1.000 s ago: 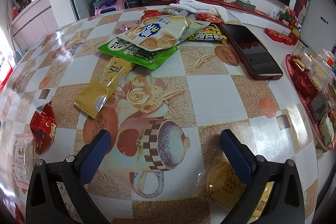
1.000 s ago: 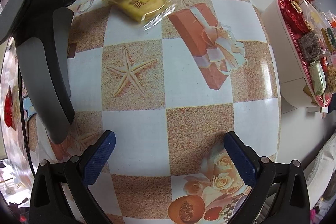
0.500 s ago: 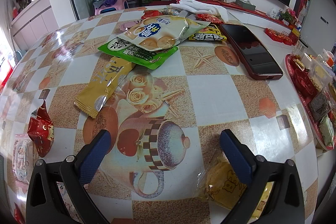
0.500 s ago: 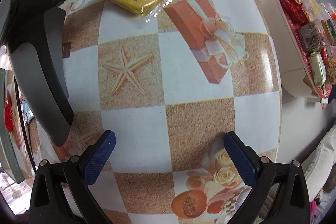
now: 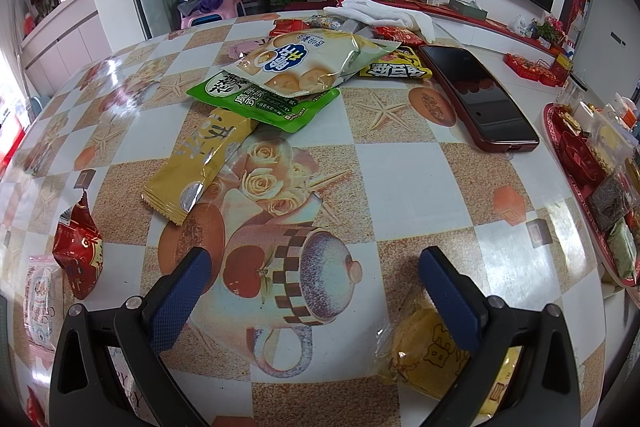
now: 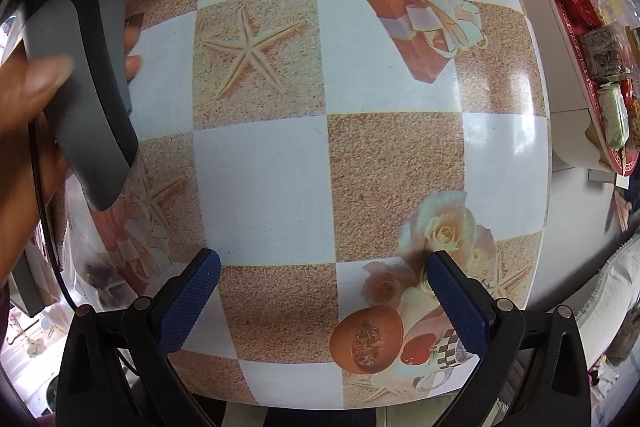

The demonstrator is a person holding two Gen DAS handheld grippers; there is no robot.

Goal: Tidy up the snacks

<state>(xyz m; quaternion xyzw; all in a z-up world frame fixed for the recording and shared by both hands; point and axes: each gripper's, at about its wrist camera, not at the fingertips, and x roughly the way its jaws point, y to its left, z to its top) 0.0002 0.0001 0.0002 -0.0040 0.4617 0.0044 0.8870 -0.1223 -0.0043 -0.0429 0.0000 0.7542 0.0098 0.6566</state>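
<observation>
The left gripper [image 5: 314, 269] is held with jaws wide and empty above the table [image 5: 400, 183]; a yellow clear-wrapped snack [image 5: 432, 355] lies under its right finger. The right gripper [image 6: 322, 275] is likewise spread wide, gripping nothing; the snack tray [image 6: 580, 39] is seen beside the table at right.
</observation>
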